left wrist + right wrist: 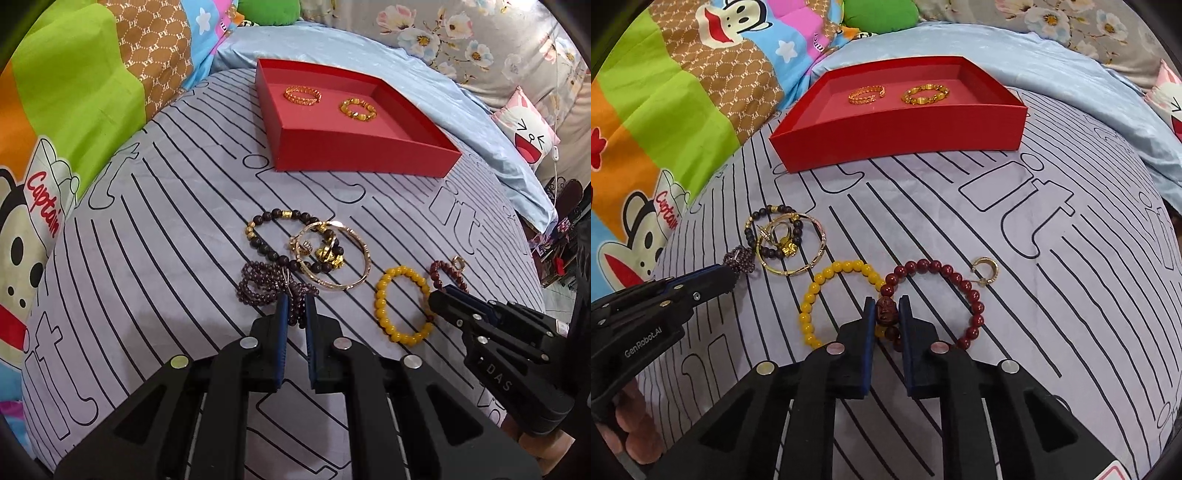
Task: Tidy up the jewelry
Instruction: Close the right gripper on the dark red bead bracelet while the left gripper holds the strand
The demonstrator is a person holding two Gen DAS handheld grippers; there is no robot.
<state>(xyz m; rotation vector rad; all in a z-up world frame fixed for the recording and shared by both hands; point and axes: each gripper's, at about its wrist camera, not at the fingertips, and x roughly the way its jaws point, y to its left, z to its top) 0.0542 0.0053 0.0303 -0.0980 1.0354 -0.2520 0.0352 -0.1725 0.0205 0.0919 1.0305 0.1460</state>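
On the striped grey bedsheet [960,229], the right hand-held gripper [887,314] is clamped on the carved dark bead of the red bead bracelet [975,299]. The blue pads hide the lowest beads of that loop and part of the yellow bead bracelet [812,295] touching it on the left. A small gold hoop earring [987,268] lies against the red beads; whether it hangs from them cannot be told.

The left hand-held gripper [294,306] is closed on the purple bead bracelet [258,280], whose strands bunch so tightly that their number is unclear, and the near end vanishes between the fingers. Just beyond it, a black bead bracelet [266,247], a gold bangle [354,273] and small gold pieces overlap in a tangle too tight to separate by eye.

Farther back sits the red box [362,155], holding two gold bracelets apart from each other. From the right wrist view its near wall hides part of the floor.
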